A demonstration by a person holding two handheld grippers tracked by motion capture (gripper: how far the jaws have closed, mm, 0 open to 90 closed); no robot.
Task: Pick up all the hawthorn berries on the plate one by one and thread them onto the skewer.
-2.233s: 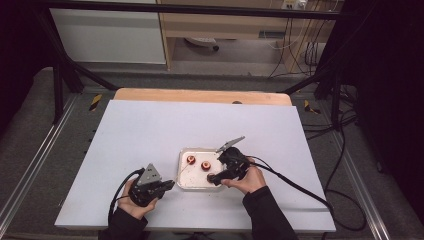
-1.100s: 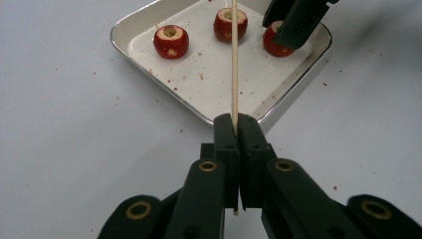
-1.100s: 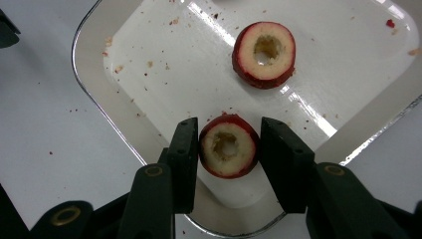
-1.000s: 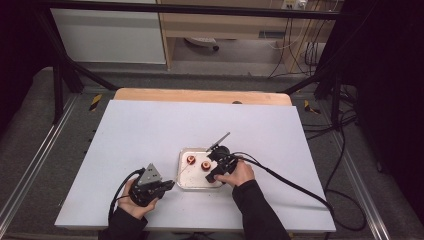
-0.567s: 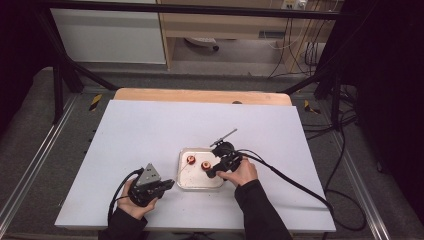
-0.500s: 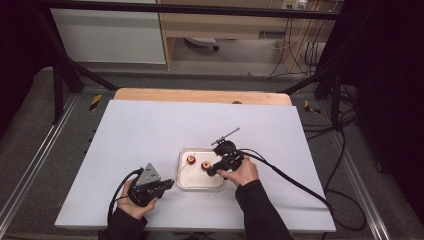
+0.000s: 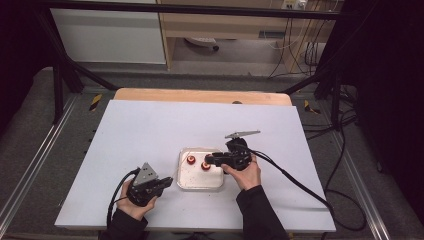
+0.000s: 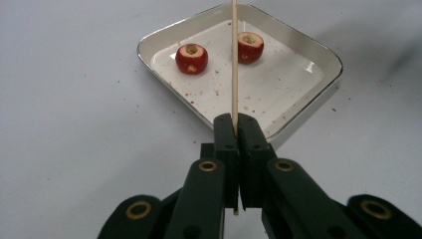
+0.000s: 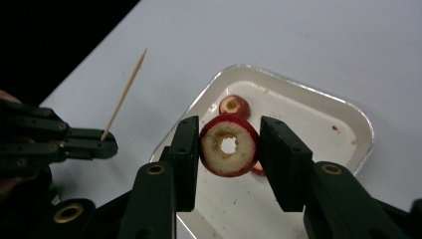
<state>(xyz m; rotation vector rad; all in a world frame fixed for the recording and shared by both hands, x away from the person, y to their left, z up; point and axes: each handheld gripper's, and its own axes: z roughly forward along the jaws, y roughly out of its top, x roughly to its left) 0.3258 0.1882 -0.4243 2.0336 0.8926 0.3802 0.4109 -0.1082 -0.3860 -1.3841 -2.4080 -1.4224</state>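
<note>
Down near the bench's front edge, the left claw [image 8: 234, 134] is pinching a thin wooden skewer [image 8: 234, 59], its jaws pressed together on it. Just beside it, the white tray [image 7: 186, 184] is carrying fruit pieces. Over the tray, the right claw [image 9: 226, 144] is gripping a cored red fruit slice [image 9: 229, 145].

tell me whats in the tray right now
Two red cored fruit pieces sit on the white tray, plus crumbs. The right gripper holds a third piece above it, hiding part of the tray floor.
</note>
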